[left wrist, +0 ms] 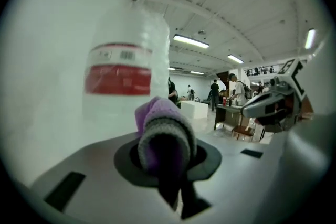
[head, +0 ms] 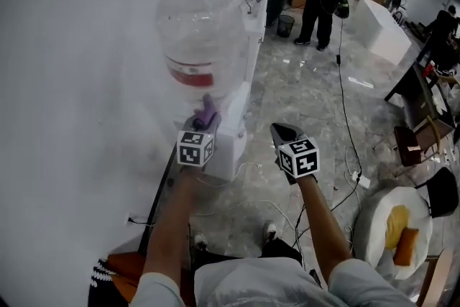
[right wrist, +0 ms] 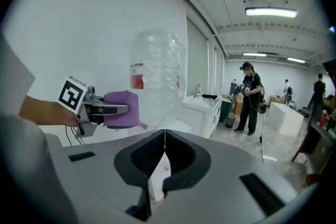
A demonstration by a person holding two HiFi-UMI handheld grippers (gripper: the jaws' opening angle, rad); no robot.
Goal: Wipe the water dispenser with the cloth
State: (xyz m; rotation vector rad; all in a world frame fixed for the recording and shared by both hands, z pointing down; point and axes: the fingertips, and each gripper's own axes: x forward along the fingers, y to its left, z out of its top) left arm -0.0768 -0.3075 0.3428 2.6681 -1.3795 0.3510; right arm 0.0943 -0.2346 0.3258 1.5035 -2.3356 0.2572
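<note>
While both forearms reach forward, right tool (right wrist: 164, 147) hangs beside the water dispenser (head: 231, 140), jaws pressed together, empty. Left tool (head: 203, 122) clamps bunched purple cloth (left wrist: 163, 128) at dispenser top, beneath clear bottle (head: 201, 32); contact unclear.

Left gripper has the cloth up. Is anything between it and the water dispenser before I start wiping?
Nothing visible. The left gripper holds the purple cloth right beside the bottle of the water dispenser, with no object between them. The right gripper, shut and empty, is off to the side.
</note>
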